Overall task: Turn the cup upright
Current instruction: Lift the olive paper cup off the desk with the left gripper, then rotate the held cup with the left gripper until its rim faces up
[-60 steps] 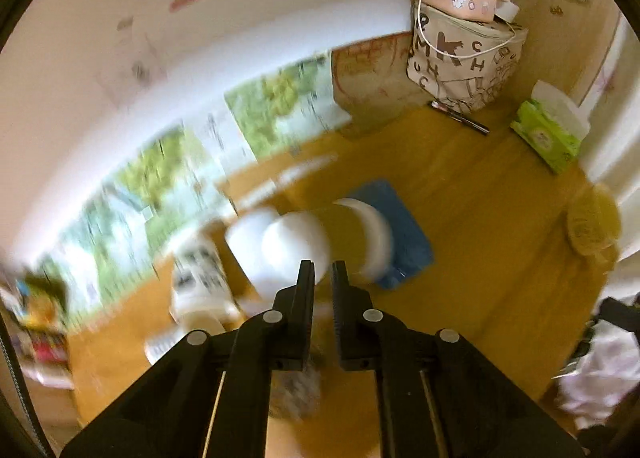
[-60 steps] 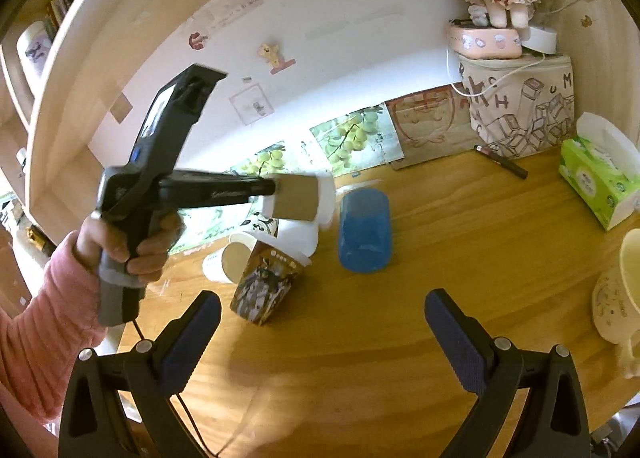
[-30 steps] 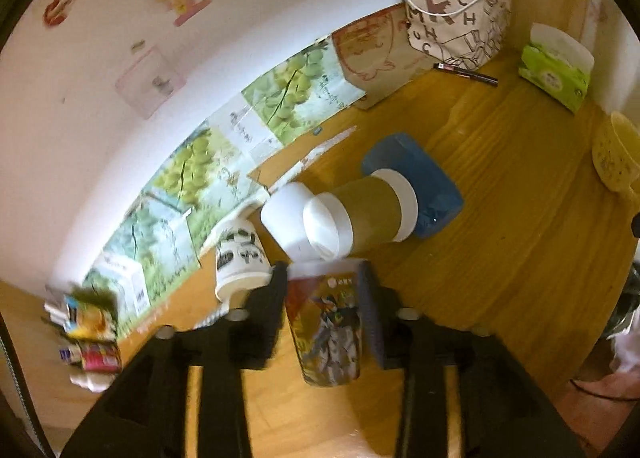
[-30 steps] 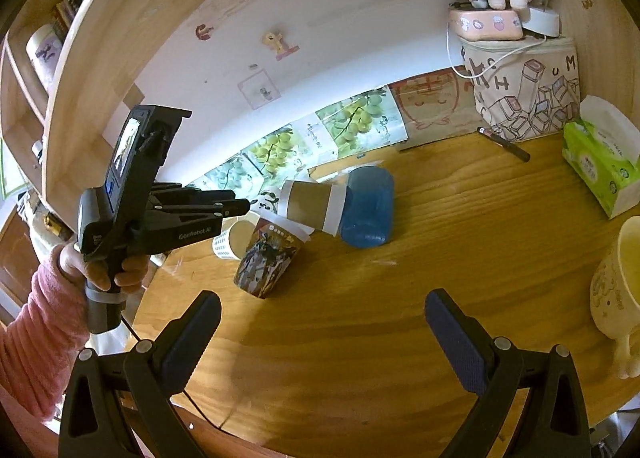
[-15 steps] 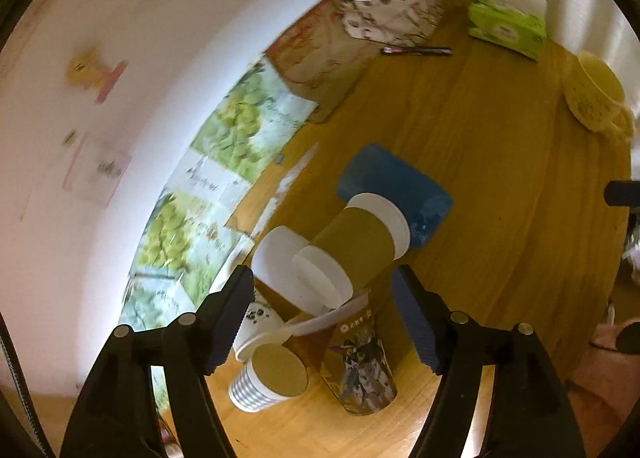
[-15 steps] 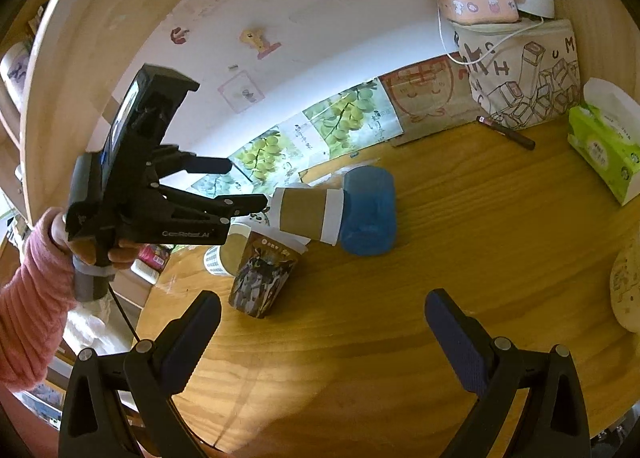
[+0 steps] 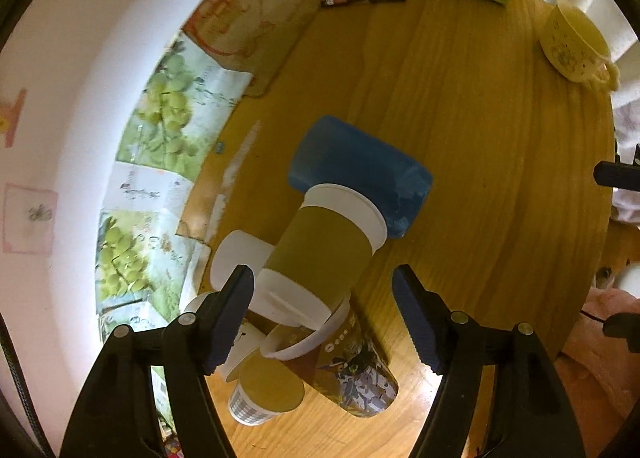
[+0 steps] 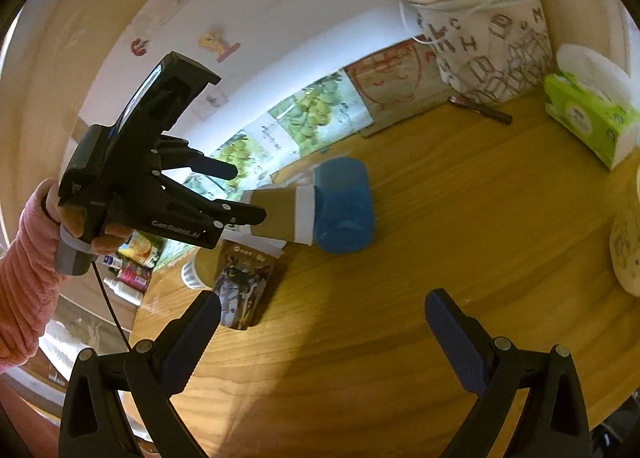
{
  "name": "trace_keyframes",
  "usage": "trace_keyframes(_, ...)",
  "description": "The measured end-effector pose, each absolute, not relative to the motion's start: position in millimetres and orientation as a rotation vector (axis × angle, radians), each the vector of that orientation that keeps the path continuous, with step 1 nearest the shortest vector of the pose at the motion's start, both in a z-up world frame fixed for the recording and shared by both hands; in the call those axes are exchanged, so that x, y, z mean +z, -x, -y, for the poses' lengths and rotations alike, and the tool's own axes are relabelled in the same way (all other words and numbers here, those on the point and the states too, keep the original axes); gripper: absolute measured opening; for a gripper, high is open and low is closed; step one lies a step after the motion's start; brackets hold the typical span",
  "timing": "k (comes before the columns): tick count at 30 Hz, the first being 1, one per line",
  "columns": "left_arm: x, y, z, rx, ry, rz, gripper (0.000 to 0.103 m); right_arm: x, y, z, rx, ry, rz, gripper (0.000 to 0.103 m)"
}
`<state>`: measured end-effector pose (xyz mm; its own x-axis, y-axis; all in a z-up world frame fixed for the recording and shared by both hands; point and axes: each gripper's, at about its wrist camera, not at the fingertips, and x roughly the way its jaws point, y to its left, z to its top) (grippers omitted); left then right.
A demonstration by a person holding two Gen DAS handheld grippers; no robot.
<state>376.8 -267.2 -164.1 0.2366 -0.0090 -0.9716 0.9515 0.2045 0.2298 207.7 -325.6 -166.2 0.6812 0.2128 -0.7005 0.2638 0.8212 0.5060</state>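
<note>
Over the wooden table (image 7: 480, 137) near its wall-side edge, the left gripper (image 7: 322, 314) points steeply down with its jaws spread wide. They have just been opening, and the brown sleeved cup (image 7: 324, 250) lies between them with clear gaps on both sides, so nothing is held. That cup is the one to set upright, as far as I can judge: it lies on its side, its white-rimmed mouth against the blue cup (image 7: 360, 169) that also lies tipped over, its base resting on the rim of the printed paper cup (image 7: 352, 370) standing upright below it. From the right wrist view the left gripper (image 8: 246, 193) sits level with the brown sleeved cup's (image 8: 280, 213) base end. The right gripper (image 8: 322, 332) hangs well back over bare wood, jaws wide and empty. The risk lies in the perch — the cup is propped on neighbours, not flat on the table, so a nudge from one finger before the other could roll it off or knock the printed cup over. Closing near the tapered base could let the cup squirt out, and squeezing thin paper hard may crush it. The small checked cup (image 7: 260, 394) and the white cup (image 7: 240, 254) crowd the left finger's side, so the jaws may snag them on the way down.
</note>
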Motion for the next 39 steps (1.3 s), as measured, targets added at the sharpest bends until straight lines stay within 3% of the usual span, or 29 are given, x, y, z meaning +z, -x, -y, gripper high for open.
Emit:
trace_keyframes(15,-187,-391,273,-0.946,-1.167,-1.177,0.074,-177,-200,322,-0.109,-0.661,-0.854,0.102)
trace_keyframes(19,-190,-396,273,-0.927,-1.171,-1.192,0.062,-176,-201,320,-0.116,-0.653,-0.852,0.102)
trace_keyframes(26,-191,-397,271,-0.925,-1.159,-1.204,0.055,-174,-201,318,-0.121,-0.647,-0.852,0.102)
trace_keyframes(27,-189,-397,271,-0.927,-1.153,-1.202,0.045,-174,-201,318,-0.12,-0.646,-0.853,0.102)
trace_keyframes(28,-187,-396,272,-0.934,-1.142,-1.204,0.022,-174,-201,319,-0.119,-0.645,-0.853,0.102)
trace_keyframes(29,-185,-397,272,-0.937,-1.125,-1.222,0.019,-173,-201,319,-0.117,-0.644,-0.852,0.102)
trace_keyframes(39,-190,-403,271,-0.86,-1.049,-1.334,0.024,-165,-197,321,-0.076,-0.613,-0.844,0.102)
